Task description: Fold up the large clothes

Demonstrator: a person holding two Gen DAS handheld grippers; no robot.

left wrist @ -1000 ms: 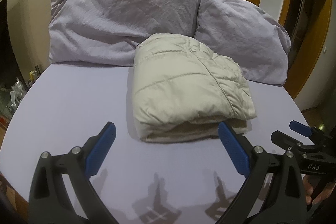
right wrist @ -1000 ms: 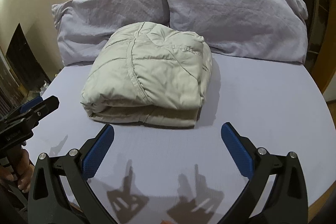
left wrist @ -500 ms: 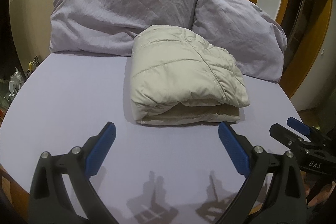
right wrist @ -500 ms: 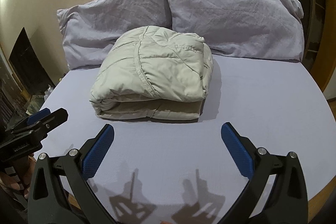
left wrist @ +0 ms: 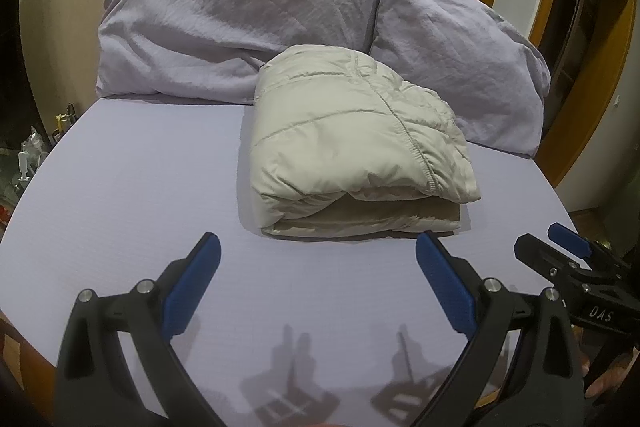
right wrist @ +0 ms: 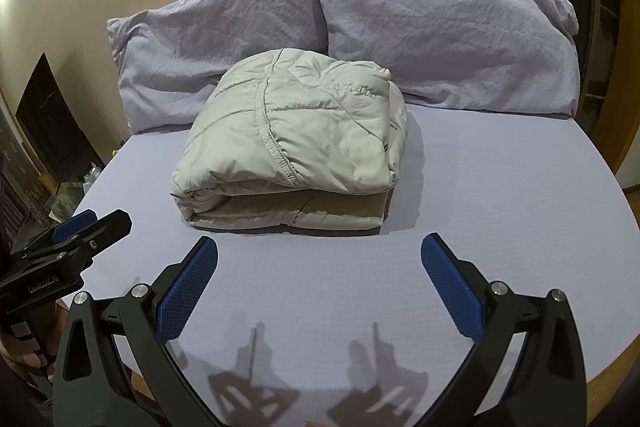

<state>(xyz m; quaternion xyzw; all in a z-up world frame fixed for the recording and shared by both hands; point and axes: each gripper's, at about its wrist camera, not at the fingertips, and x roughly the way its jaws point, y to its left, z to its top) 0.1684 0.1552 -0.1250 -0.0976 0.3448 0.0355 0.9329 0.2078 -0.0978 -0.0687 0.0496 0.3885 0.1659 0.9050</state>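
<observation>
Both tongs gape wide, empty: left tongs [left wrist: 318, 277] and right tongs [right wrist: 320, 277] hover above the bed [left wrist: 140, 187], folded beige jacket [left wrist: 352, 143] at twelve o'clock, near two pillows [right wrist: 440, 35].

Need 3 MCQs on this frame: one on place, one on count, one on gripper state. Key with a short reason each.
1. Where does the folded jacket lie?
A. on the bed sheet, in front of the pillows
B. on the floor
C. on top of a pillow

2. How many lilac pillows stand behind it?
A. one
B. two
C. four

3. How do the left gripper and right gripper stand?
A. both shut on the jacket
B. one open, one shut
C. both open, holding nothing

Answers: 1 A, the jacket rests on the sheet just ahead of the pillows. 2 B, two pillows side by side against the wall. 3 C, blue pads spread wide, bare sheet between them.
</observation>
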